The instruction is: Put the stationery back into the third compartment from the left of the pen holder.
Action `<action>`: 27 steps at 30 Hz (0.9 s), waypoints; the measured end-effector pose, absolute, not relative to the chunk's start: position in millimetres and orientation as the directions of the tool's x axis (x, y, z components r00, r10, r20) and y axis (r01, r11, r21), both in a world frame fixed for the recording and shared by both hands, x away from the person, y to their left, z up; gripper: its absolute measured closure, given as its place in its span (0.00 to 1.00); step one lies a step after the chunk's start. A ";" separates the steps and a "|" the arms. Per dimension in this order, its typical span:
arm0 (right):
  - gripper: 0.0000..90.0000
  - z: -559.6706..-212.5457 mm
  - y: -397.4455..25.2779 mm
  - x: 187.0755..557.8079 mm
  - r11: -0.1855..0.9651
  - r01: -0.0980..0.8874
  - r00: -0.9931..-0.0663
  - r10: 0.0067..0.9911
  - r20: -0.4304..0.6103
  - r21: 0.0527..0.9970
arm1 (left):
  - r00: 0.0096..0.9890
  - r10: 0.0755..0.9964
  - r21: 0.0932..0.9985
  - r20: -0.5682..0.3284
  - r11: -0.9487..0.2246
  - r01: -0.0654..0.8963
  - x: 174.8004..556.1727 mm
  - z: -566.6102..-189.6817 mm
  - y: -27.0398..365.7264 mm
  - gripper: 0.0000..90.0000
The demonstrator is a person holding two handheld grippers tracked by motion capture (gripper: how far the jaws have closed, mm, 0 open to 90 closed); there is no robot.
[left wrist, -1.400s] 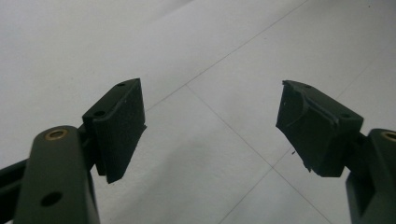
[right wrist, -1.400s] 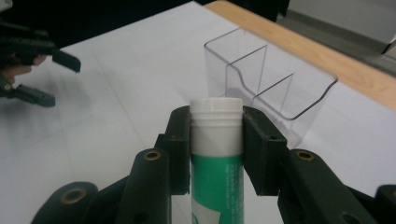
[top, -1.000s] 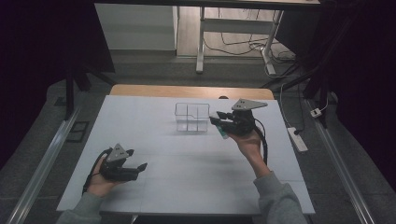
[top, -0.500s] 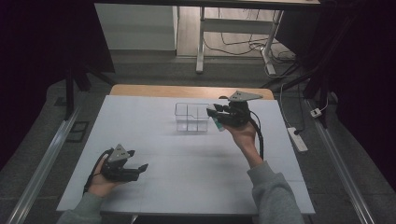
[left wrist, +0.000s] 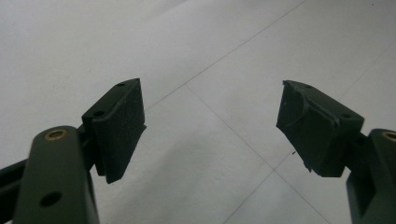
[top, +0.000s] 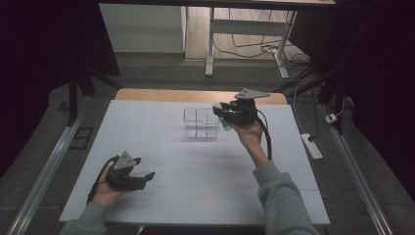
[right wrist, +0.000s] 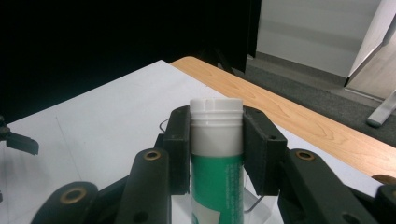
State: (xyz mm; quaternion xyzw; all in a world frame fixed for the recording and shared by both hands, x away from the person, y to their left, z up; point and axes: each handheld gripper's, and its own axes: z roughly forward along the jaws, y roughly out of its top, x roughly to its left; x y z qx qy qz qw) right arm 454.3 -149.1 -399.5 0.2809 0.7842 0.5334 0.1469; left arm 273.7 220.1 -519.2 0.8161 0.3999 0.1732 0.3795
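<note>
The right gripper (right wrist: 217, 154) clamps a green tube with a white ribbed cap (right wrist: 216, 154) between its jaws — cap pointing outward, the jaws pressing on both sides. In the high view, this gripper (top: 226, 113) is raised just beside the right edge of a clear, compartmented plastic box (top: 200, 122) on the white table (top: 195, 181). The left gripper (top: 142, 177) rests low near the table's front-left — its jaws spread wide, nothing between them.

Lab or test room. White-covered table (top: 195, 166) central, wood edge showing at far side. Beyond table: metal desk frame (top: 211, 44), loose cables (top: 254, 46) on floor. Right of table: power strip (top: 311, 146). Dark curtains at both sides.
</note>
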 end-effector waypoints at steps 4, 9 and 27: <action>0.72 -399.2 -145.7 459.0 0.270 0.290 -0.795 0.603 0.074 0.918 | 0.621 0.784 0.757 -0.021 -0.393 0.522 274.4 -519.9 220.3 0.26; 0.72 -400.0 -142.7 467.5 0.265 0.301 -0.781 0.619 0.078 0.916 | 0.624 0.781 0.751 -0.018 -0.401 0.524 275.1 -521.1 219.0 0.26; 0.72 -402.4 -124.1 491.1 0.223 0.326 -0.761 0.638 0.115 0.919 | 0.623 0.782 0.755 -0.023 -0.395 0.523 276.1 -521.2 221.6 0.26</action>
